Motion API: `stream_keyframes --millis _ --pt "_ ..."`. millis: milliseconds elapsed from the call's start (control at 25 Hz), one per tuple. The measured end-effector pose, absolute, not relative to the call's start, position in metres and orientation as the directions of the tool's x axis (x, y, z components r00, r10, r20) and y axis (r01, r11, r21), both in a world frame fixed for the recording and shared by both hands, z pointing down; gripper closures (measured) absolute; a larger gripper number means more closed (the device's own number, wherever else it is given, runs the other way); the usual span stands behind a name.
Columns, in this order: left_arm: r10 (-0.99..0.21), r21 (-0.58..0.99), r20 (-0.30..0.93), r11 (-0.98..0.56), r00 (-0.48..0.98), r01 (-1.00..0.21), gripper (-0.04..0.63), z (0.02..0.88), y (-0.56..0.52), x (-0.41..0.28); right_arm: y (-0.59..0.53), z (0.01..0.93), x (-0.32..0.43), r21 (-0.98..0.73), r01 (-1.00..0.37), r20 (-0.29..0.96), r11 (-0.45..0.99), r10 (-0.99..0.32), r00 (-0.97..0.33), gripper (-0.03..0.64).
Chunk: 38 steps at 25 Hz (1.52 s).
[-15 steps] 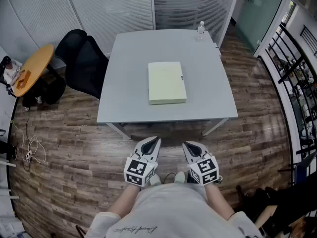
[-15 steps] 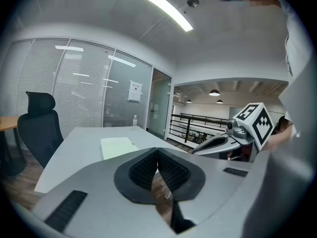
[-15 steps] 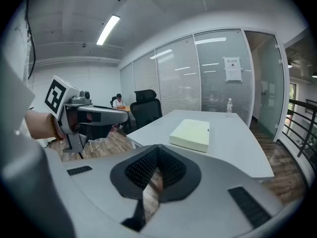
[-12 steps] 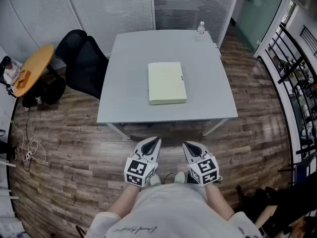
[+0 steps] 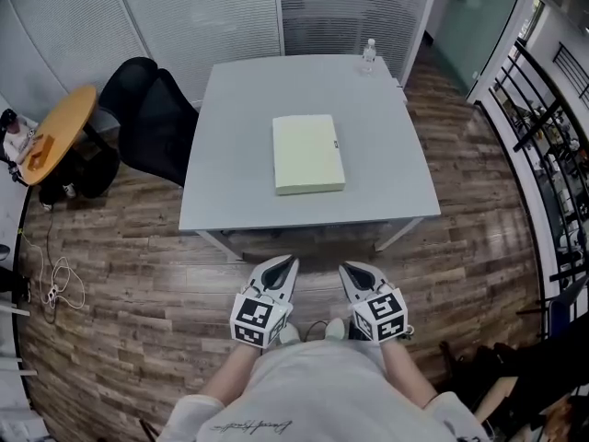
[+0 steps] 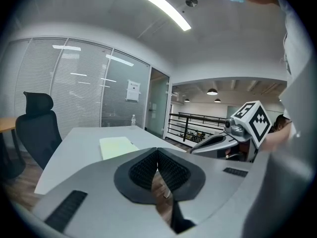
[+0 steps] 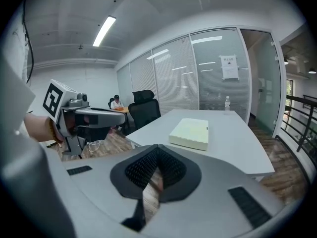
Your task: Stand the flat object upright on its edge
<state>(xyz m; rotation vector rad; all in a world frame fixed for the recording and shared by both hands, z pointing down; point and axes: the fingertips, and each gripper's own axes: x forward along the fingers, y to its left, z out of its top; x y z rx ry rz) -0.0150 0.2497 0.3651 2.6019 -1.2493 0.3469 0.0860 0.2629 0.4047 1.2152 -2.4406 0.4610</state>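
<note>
Pale yellow-green flat box (image 5: 307, 153) lies on its broad face near the middle of the grey table (image 5: 230, 191), well apart from both grippers. At far left stands a round orange table (image 5: 60, 127). A black office chair (image 5: 152, 118) sits just beside the grey table's left edge. A clear water bottle (image 5: 369, 53) stands upright near the table's far right corner. Nearer than the table's front edge, over the wood-plank floor (image 5: 138, 274), the left gripper (image 5: 287, 261) has its jaws pressed together with nothing between them. Just to its right, the right gripper (image 5: 349, 268) is also closed and empty. Both point toward the table, close in front of the person's white shirt (image 5: 313, 385).
</note>
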Motion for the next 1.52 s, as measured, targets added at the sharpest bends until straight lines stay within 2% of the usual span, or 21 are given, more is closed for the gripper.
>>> stream_keyframes --millis 280,680,1200,1520 --pt "-0.721 0.113 0.305 -0.622 0.623 -0.775 0.581 0.365 0.247 -0.026 0.262 0.404 0.074 -0.116 -0.816 0.470 0.567 -0.692 -0.548 0.592" --pt "-0.715 0.044 0.307 -0.648 0.628 -0.760 0.581 0.364 0.244 -0.058 0.248 0.400 0.050 -0.115 -0.833 0.451 0.540 -0.719 -0.529 0.592" --pt "-0.706 0.119 0.293 -0.642 0.645 -0.757 0.581 0.371 0.229 -0.080 0.236 0.404 0.027 -0.105 -0.835 0.458 0.541 -0.719 -0.523 0.592" --pt "-0.736 0.128 0.298 -0.601 0.608 -0.789 0.581 0.377 0.194 -0.078 0.183 0.411 0.032 -0.121 -0.811 0.447 0.573 -0.698 -0.559 0.592"
